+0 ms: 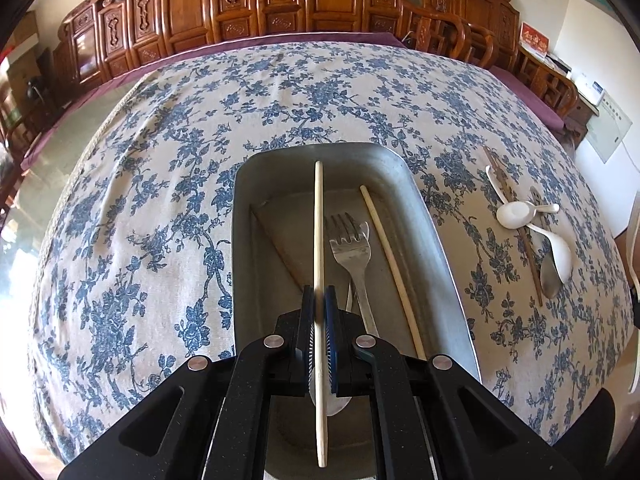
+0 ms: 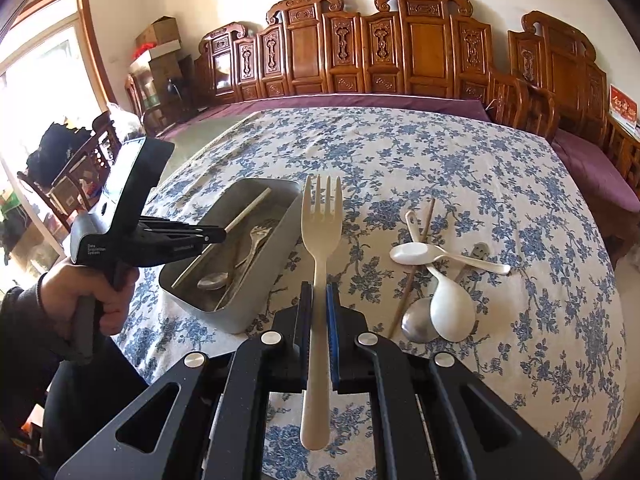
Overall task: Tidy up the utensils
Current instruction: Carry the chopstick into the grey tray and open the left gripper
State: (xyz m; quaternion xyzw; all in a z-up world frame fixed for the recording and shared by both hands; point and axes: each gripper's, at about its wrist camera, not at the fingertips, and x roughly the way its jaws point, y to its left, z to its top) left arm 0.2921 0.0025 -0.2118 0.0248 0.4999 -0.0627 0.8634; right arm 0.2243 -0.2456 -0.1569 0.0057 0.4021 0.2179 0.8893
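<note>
Left gripper [image 1: 319, 300] pinches a wooden chopstick [image 1: 318, 216] above the metal tray [image 1: 436, 248]; right gripper [image 2: 319, 300] clamps a cream plastic fork [image 2: 320, 232]. Loose spoons [image 2: 448, 308] lie right of the tray.

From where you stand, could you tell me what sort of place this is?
Probably a home living or dining room: a table under a blue-flowered cloth, carved wooden bench seating with purple cushions along the wall, and a grey metal tray of cutlery set out on the table.
</note>
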